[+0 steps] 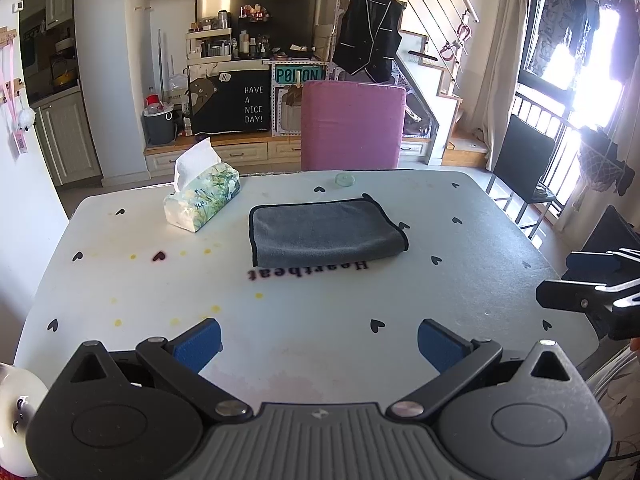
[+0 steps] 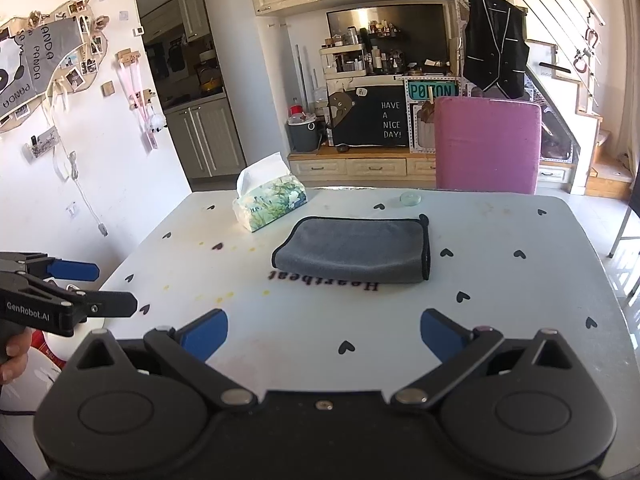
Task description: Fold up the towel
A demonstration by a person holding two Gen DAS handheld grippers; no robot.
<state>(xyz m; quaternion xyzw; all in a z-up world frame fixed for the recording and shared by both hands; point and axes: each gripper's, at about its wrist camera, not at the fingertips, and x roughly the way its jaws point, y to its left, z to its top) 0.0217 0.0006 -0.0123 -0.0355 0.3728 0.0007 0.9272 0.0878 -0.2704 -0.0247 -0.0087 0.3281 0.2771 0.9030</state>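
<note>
Grey folded towel [image 1: 326, 232] on table [image 1: 120, 280], left tongs [image 1: 318, 344] and right tongs [image 2: 324, 334] spread wide, empty, level above near edge.

White table [image 2: 500, 280] with small black heart prints and yellow stains. Pink-covered chair [image 2: 486, 144] at its far edge. Behind it: low cream drawer unit [image 2: 372, 168], black panel reading "HAVE A NICE DAY!" [image 2: 390, 120], cluttered shelf [image 2: 348, 56], dark screen [image 2: 416, 28]. Black vest [image 2: 496, 46] hangs near the staircase [image 2: 576, 92]. Left wall white, photo collage [image 2: 44, 60] pinned up; kitchen cabinets [image 2: 208, 136] beyond. Strong sunlight through the right-side window [image 1: 576, 68], clothes hanging there, black chair [image 1: 524, 164] beside it.
</note>
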